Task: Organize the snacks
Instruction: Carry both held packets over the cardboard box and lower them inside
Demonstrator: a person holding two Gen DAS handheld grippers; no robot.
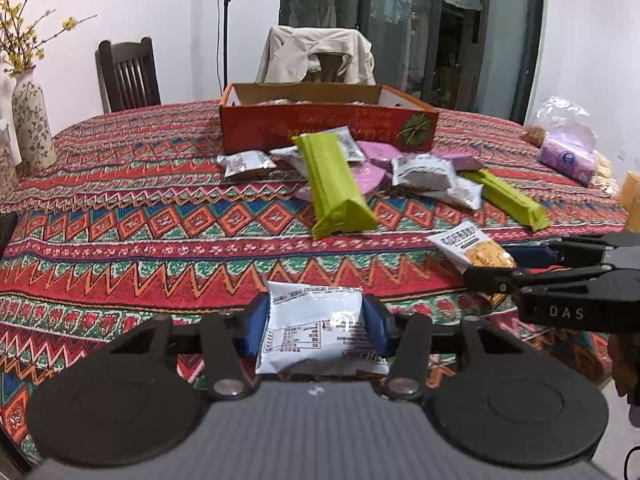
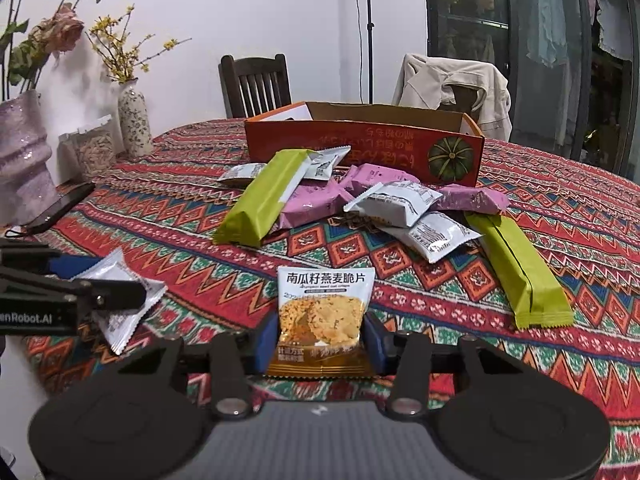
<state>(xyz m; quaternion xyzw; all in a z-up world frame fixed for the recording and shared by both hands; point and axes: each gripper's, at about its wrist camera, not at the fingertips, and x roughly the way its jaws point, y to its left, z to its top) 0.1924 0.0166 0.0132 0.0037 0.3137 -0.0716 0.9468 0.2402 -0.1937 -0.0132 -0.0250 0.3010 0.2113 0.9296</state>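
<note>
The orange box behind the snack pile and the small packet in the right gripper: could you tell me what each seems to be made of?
The orange box looks like printed cardboard: its outside is matte orange with a pumpkin picture, and its inner walls are plain brown. The small packet in the right gripper looks like thin plastic film, glossy, with sawtooth sealed edges and crinkles; whether foil lines it, I cannot tell.

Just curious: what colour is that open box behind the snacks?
Orange-red box with a green pumpkin picture; clearest in the right wrist view.
</note>
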